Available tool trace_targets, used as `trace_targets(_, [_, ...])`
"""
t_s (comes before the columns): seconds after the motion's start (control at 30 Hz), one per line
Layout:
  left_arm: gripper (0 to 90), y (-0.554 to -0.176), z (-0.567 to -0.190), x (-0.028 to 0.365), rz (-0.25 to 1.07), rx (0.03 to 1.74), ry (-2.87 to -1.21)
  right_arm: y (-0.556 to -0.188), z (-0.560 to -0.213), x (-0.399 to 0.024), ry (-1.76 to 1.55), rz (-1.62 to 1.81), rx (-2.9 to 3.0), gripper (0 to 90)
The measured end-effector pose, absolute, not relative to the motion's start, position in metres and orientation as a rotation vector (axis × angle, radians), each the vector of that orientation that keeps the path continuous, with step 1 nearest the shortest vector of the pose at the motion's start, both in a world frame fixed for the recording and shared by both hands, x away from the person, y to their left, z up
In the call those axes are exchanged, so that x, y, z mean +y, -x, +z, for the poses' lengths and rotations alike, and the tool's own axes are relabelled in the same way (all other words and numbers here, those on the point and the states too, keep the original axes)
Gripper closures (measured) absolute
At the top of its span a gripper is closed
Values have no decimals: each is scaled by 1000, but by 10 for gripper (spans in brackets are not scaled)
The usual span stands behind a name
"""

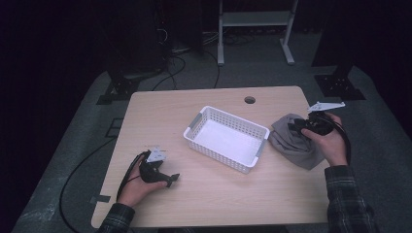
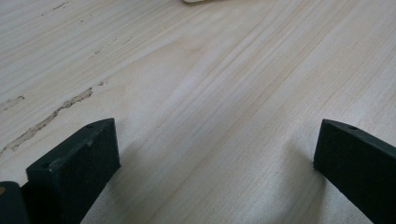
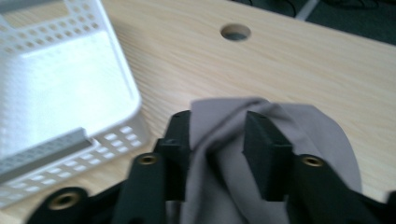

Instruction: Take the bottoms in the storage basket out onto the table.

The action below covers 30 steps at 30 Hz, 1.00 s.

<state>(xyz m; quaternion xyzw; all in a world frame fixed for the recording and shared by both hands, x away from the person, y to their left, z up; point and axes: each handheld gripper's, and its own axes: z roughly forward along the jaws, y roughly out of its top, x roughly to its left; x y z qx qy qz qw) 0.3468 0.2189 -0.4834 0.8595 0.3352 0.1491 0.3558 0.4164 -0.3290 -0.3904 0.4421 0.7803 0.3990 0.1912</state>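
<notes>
A grey cloth [image 1: 293, 142] lies bunched on the right part of the wooden table [image 1: 204, 194], just right of an empty white perforated basket [image 1: 226, 137]. My right gripper [image 1: 296, 128] is shut on a fold of the cloth; in the right gripper view its two black fingers [image 3: 180, 140] pinch the grey cloth [image 3: 224, 135] between them, with the basket [image 3: 60, 93] to the left. My left gripper [image 1: 171, 179] rests low on the table near the front left, jaws wide apart over bare wood [image 2: 210, 116], nothing between them.
A round cable hole [image 1: 249, 100] sits near the table's far edge behind the basket. Cables trail over the floor to the left and behind. A white frame [image 1: 255, 29] stands beyond the table.
</notes>
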Motion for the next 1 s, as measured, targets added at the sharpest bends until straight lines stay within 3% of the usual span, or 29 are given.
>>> trace_targets(0.2, [0, -347, -484, 219, 385, 865, -2219, -414, -388, -317, -1191, 1161, 2214, 891])
trace_targets(1.0, [0, -347, -484, 219, 387, 867, -2216, -446, -420, -270, -1157, 1123, 2342, 895])
